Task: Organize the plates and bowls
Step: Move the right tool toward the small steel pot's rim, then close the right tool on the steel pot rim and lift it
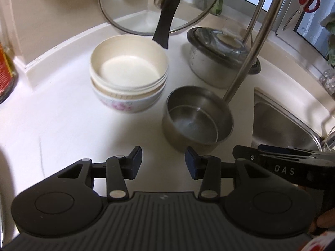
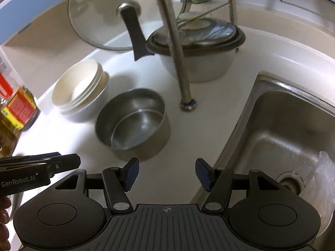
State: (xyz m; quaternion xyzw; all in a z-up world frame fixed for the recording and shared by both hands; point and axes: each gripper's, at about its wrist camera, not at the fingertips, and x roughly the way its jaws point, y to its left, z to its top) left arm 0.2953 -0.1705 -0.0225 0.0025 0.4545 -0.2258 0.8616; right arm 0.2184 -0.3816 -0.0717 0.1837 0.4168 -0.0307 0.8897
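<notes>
Since both grippers hang empty over the white countertop, the sorting looks mostly done, w/ nothing in hand right now. The left gripper has its jaws apart and nothing btwn them; same for the right gripper, released and empty.

In the left wrist view, the stack of cream ceramic bowls nested in a pink-flowered white bowl sits at 12 o'clock from the left gripper, upright and tidy. The pair of nested round stainless steel bowls, smaller inside larger, sits at 1 o'clock, just beside the ceramic stack; can't tell if they touch.

In the right wrist view, the steel pair lies at 11 o'clock and the steel sink basin at 2 o'clock.

No loose bowls or plates show, so my guess is little remains, maybe shifting the stacks to a final spot.
</notes>
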